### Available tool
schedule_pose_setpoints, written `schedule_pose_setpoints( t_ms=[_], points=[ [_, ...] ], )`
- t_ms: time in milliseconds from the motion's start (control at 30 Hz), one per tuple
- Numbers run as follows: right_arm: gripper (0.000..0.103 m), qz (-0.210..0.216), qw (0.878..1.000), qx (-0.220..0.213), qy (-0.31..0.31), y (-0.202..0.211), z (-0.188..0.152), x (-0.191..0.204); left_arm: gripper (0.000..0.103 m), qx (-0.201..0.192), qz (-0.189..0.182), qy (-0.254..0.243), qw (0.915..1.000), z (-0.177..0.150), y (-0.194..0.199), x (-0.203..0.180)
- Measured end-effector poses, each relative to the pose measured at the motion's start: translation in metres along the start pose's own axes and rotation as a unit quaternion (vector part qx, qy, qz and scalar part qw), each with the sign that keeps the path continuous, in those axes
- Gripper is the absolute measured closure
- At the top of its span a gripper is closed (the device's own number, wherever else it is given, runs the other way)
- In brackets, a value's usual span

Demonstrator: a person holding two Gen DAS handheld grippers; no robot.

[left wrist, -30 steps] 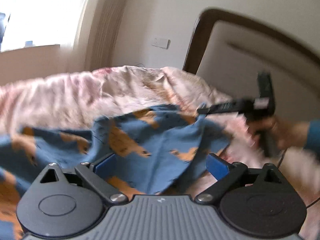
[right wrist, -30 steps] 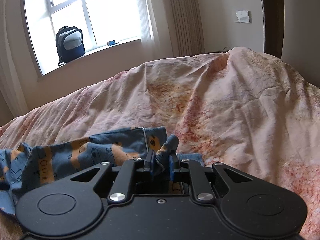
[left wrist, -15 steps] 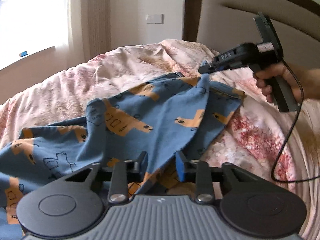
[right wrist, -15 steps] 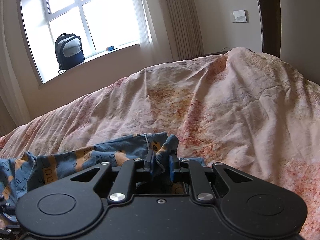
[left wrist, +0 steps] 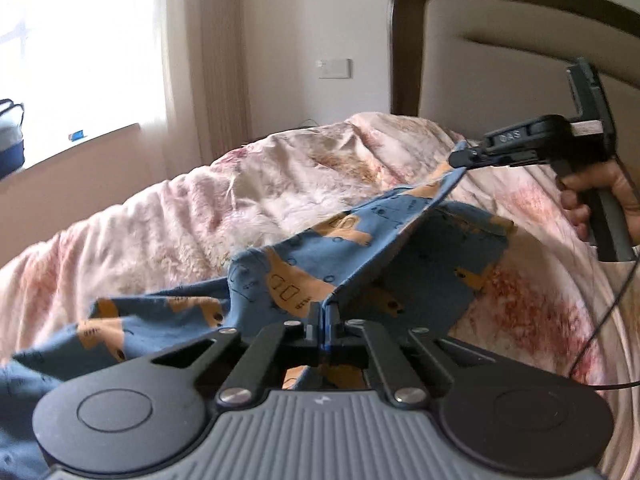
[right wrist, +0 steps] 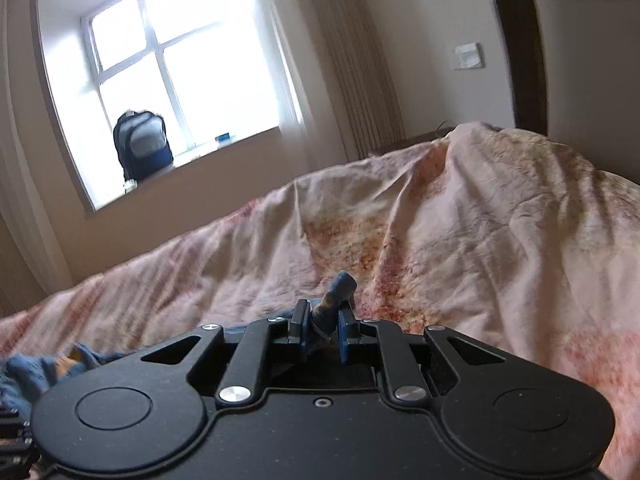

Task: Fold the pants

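Note:
The pants [left wrist: 304, 272] are blue with orange prints and lie partly lifted over a pink bedspread [left wrist: 168, 232]. My left gripper [left wrist: 325, 316] is shut on a fold of the pants' near edge. My right gripper [left wrist: 460, 159] shows at the upper right of the left wrist view, shut on another corner of the pants, with the cloth stretched taut between the two. In the right wrist view my right gripper [right wrist: 323, 320] pinches a bunched blue tuft of the pants [right wrist: 338, 292]; more blue cloth [right wrist: 36, 372] trails at the lower left.
A padded headboard with a dark wooden frame [left wrist: 404, 48] stands at the right. A window sill holds a backpack [right wrist: 142, 150]. A curtain [right wrist: 360, 80] hangs beside the window. A black cable [left wrist: 608, 312] hangs from the right gripper's handle.
My left gripper has closed from open onto the pants' edge. My right gripper stayed shut on its corner and lifted it, so the cloth is now taut between them.

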State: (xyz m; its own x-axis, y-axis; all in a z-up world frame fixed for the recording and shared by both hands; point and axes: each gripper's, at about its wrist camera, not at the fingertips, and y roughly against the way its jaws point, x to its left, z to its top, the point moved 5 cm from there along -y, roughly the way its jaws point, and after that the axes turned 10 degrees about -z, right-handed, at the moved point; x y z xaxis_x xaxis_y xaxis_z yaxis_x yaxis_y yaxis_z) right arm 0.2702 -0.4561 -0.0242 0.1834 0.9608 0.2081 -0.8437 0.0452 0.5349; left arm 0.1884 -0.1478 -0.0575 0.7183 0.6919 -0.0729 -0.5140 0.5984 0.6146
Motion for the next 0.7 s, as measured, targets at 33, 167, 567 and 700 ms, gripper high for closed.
schedule_pose_setpoints(
  t_ms=[33,167,567,700],
  points=[
    [0.088,-0.004,1.000,-0.001,-0.004,0.005,-0.006,-0.003,0.103,0.006,-0.002,-0.008,0.9999,-0.001,-0.001,-0.002],
    [0.088,-0.033,0.998,0.044,-0.036,0.005,-0.046,-0.024,0.103,0.035,-0.014,-0.020,0.9991,-0.009,-0.009,-0.011],
    [0.090,-0.036,0.995,0.056,-0.075,0.009,-0.077,-0.039,0.037,0.089,-0.147,0.051,0.9839,-0.007,-0.014,-0.001],
    [0.081,-0.029,0.994,0.058,-0.092,0.007,-0.072,-0.043,0.013,0.041,-0.167,0.054,0.9837,0.041,-0.020,0.013]
  ],
)
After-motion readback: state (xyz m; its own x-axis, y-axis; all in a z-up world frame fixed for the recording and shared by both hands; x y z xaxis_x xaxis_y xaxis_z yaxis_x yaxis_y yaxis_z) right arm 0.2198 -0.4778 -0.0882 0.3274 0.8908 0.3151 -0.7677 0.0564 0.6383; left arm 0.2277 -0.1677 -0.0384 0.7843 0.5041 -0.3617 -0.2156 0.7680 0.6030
